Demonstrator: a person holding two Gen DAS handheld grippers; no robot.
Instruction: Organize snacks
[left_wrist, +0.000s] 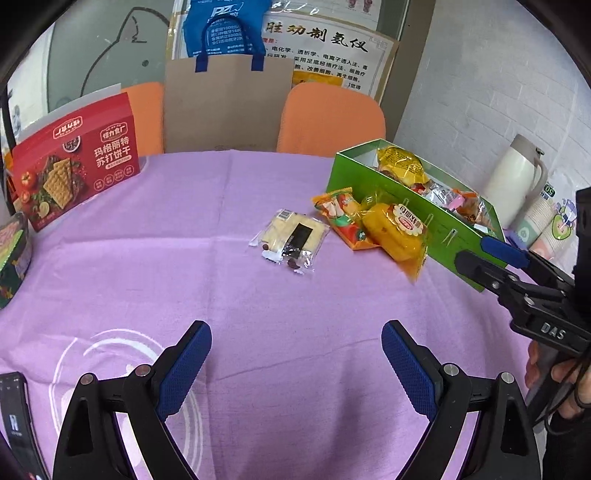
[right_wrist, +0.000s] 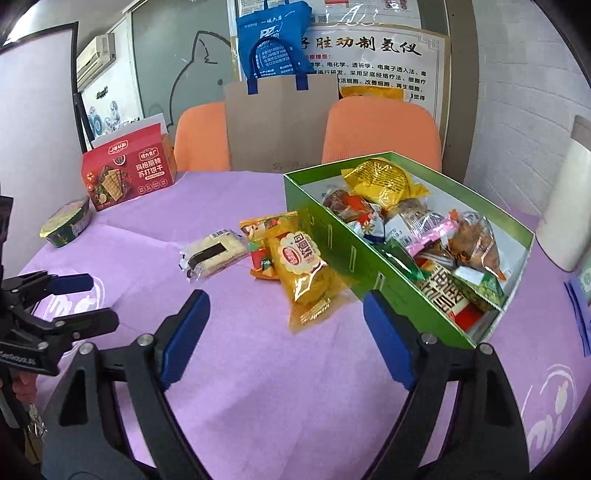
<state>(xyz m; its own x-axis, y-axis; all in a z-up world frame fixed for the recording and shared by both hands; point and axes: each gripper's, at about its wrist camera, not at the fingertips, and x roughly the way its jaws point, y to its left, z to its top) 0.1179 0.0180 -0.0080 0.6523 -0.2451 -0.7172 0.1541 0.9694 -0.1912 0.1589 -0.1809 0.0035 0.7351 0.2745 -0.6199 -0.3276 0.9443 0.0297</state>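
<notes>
Purple cloth covers our counter (left_wrist: 184, 258), with three snacks not yet boxed.

We hold the left claw (left_wrist: 296, 363) and the right claw (right_wrist: 282, 334) low over the near edge, both spread wide and empty, ready to pick. Toward the far right corner the green box (right_wrist: 334, 236) is already crowded with packets; just beside its wall lie the yellow cake pack (right_wrist: 303, 269), the orange pack (right_wrist: 258, 243) and the cracker pack (right_wrist: 216, 253), probably next in.

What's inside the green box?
The green box holds wrapped snacks: a yellow packet at the far end, then pink, orange and green ones. Whatever lies under that pile is hidden.
</notes>
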